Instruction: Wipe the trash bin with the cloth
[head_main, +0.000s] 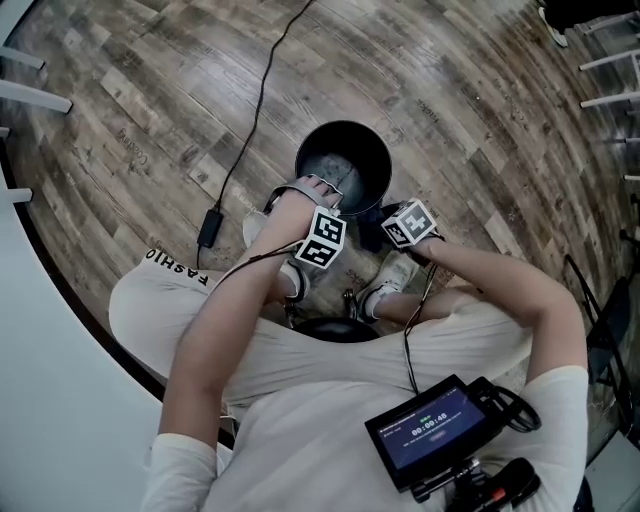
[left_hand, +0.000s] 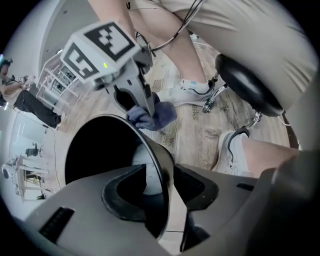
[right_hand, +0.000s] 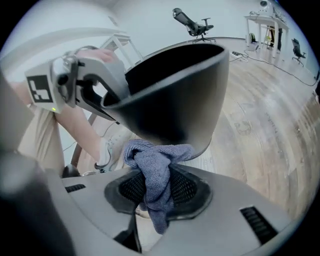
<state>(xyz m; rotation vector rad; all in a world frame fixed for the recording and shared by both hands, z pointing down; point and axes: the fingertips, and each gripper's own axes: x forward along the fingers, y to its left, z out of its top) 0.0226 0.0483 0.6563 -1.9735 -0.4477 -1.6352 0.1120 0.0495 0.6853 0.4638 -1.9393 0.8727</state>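
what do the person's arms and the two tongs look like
The left tongs and right tongs are grey plastic with black ribbed pads. Each carries a white cube printed with black square markers. Thin black cables run back to the body. Short cream sleeves; forearms bare.

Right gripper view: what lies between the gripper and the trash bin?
Only the cloth, clamped in the right gripper, bunched by the trash bin wall; that view shows it.

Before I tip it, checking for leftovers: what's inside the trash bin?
Trash bin: dark wall, nothing loose visible. A left gripper finger covers part; its bottom is shadowed.
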